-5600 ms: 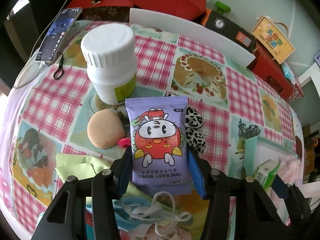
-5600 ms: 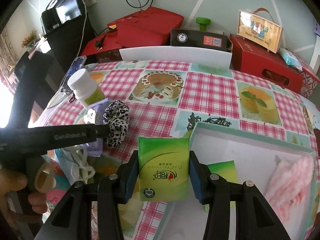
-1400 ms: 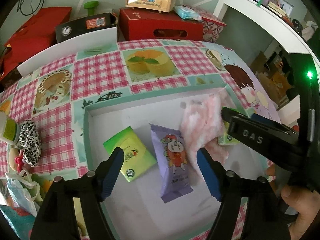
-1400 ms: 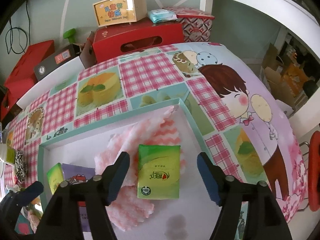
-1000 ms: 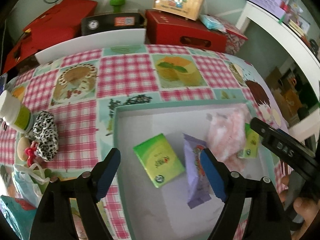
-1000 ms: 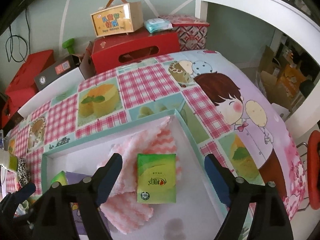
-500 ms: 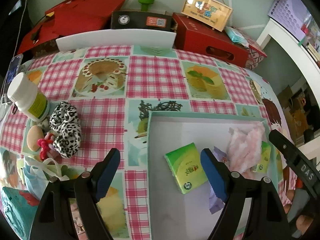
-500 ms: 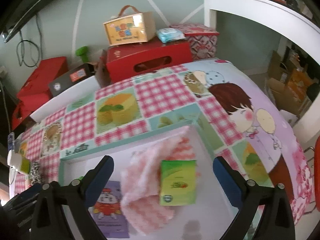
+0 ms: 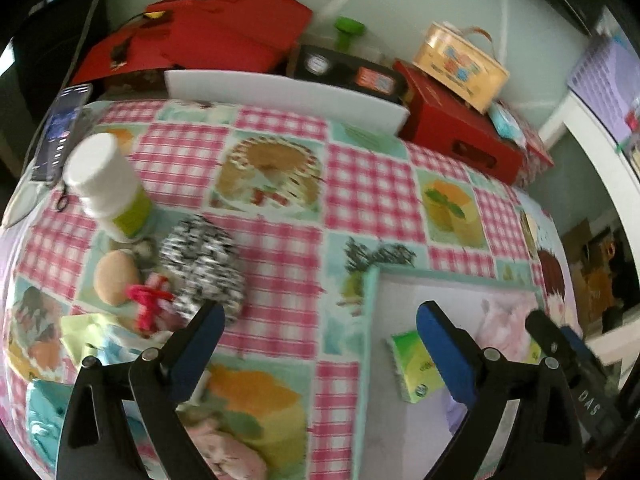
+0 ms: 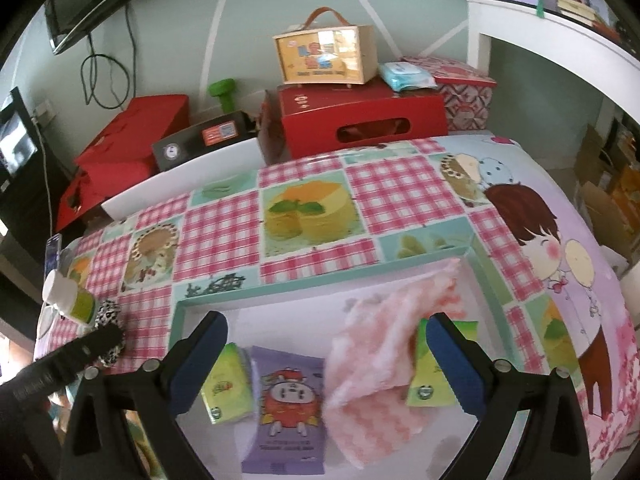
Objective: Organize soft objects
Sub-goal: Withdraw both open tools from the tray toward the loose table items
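My left gripper (image 9: 320,346) hangs over the tablecloth beside the box's left rim (image 9: 370,340); its jaws are opening with nothing between them. To its left lie a leopard scrunchie (image 9: 204,264), a beige puff (image 9: 114,278) and a red hair tie (image 9: 150,300). My right gripper (image 10: 328,358) stands open and empty above the white teal-rimmed box (image 10: 320,284). Inside lie a purple wipes pack (image 10: 288,404), a pink towel (image 10: 384,344) and two green tissue packs (image 10: 228,384) (image 10: 436,376).
A white bottle (image 9: 108,184) stands by the scrunchie, and a phone (image 9: 60,132) lies at the far left edge. Crumpled cloths and a teal mask (image 9: 40,412) fill the near left corner. Red boxes (image 10: 360,120) and a white board (image 9: 280,92) line the back.
The left gripper swung left, from over the box to its left rim, nearer the loose pile. The right gripper drew back from the green pack. Both jaws widened.
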